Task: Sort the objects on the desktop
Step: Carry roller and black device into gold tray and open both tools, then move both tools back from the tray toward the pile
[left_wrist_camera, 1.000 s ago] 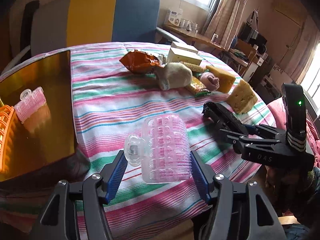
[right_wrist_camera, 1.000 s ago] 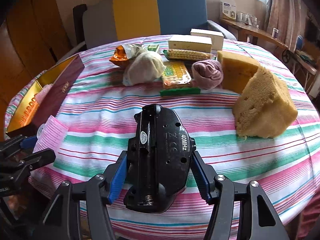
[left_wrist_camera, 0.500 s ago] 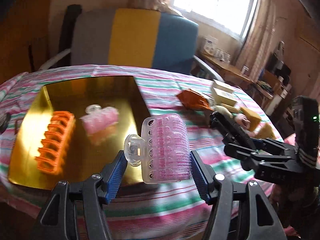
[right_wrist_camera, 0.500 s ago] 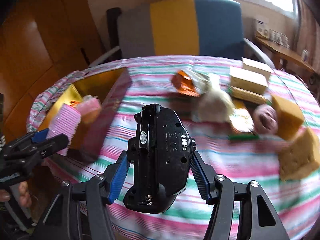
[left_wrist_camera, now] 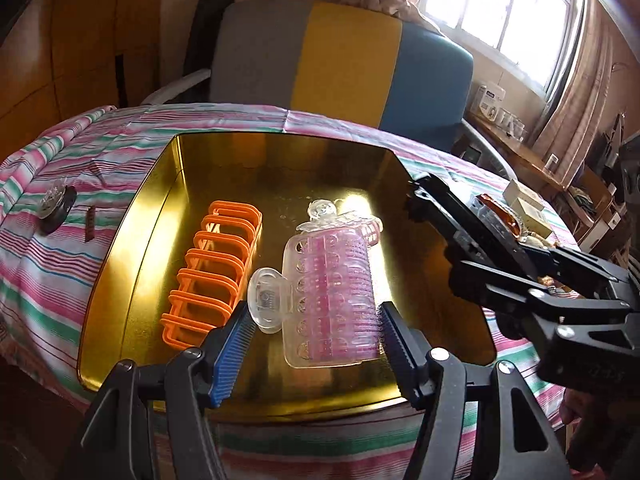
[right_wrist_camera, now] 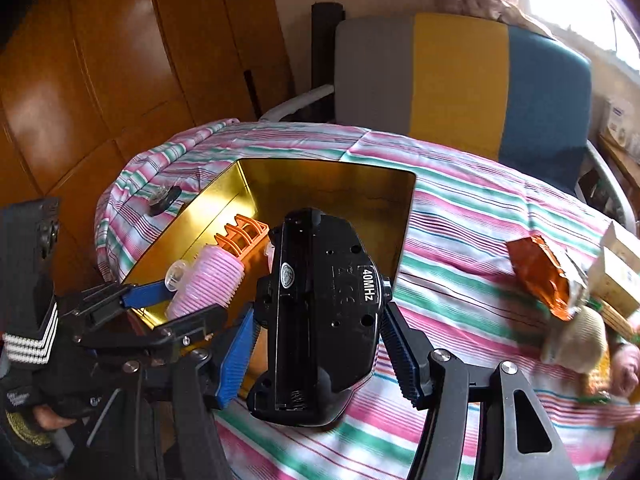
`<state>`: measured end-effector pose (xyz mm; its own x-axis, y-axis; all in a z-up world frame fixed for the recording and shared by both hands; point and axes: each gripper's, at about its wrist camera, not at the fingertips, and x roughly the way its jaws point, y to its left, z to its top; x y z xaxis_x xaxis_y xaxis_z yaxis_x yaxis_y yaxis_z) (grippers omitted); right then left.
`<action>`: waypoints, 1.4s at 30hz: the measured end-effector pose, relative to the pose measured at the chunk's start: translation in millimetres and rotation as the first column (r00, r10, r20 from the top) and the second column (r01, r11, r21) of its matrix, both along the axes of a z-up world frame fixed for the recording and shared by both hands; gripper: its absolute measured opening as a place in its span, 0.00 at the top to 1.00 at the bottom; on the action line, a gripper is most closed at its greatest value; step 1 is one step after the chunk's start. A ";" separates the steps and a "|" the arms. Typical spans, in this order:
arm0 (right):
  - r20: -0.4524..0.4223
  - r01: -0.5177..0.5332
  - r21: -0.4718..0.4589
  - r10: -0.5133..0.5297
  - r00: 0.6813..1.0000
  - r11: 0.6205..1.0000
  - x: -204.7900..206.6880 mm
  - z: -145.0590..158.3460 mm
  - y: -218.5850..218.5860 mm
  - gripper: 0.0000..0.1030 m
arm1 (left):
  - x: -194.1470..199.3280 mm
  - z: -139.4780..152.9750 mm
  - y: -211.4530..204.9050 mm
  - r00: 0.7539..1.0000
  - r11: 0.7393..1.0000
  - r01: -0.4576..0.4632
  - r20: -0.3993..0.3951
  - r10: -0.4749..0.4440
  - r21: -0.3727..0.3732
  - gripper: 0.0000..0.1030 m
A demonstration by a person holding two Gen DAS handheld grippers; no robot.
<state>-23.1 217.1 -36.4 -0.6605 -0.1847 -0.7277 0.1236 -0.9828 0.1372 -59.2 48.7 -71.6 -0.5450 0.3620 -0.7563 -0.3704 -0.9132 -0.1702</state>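
Both grippers swung from table centre to over the gold tray [left_wrist_camera: 132, 216] within the last second. Left gripper [left_wrist_camera: 316, 320] clamped on pink hair roller [left_wrist_camera: 332, 296], now hanging above tray floor, beside orange rack [left_wrist_camera: 212, 272] and a second roller [left_wrist_camera: 360, 224] lying inside. Right gripper [right_wrist_camera: 316, 344] clamped on black battery case [right_wrist_camera: 320, 312], over the tray's near right corner. Likely release point reached for the roller. Snack bag [right_wrist_camera: 540, 272], other clutter unsorted on striped cloth [right_wrist_camera: 480, 216].
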 end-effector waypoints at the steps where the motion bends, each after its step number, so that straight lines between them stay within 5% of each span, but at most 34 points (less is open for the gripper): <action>1: 0.007 0.001 0.008 -0.001 1.000 1.000 -5.7 -2.3 -3.2 0.40 | -3.4 -1.6 0.4 1.000 1.000 -0.002 0.008 0.002 -0.006 0.38; 9: 0.056 0.027 0.013 -0.027 0.998 1.000 -31.3 -17.9 -8.9 0.39 | -11.8 -5.7 10.3 1.000 0.997 0.002 0.000 -0.002 -0.076 0.38; 22: 0.032 0.045 -0.030 -0.044 0.999 0.999 -13.8 -16.1 0.6 0.29 | -2.6 2.0 12.4 0.997 0.986 -0.063 -0.063 0.054 -0.153 0.31; 35: 0.020 0.182 -0.111 -0.181 0.983 0.977 25.4 -10.8 47.3 0.20 | 9.7 18.9 17.1 0.992 0.985 -0.070 -0.112 0.053 -0.155 0.20; 42: 0.047 0.279 -0.147 -0.275 0.960 0.949 49.1 -19.0 81.8 0.20 | 6.4 21.2 1.6 0.993 0.993 -0.091 -0.075 0.086 -0.070 0.20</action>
<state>26.0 298.8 -55.3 -0.6831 -0.1059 -0.7226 -0.1561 -0.9454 0.2861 -52.7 50.3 -50.4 -0.6265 0.2555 -0.7364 -0.2967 -0.9518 -0.0778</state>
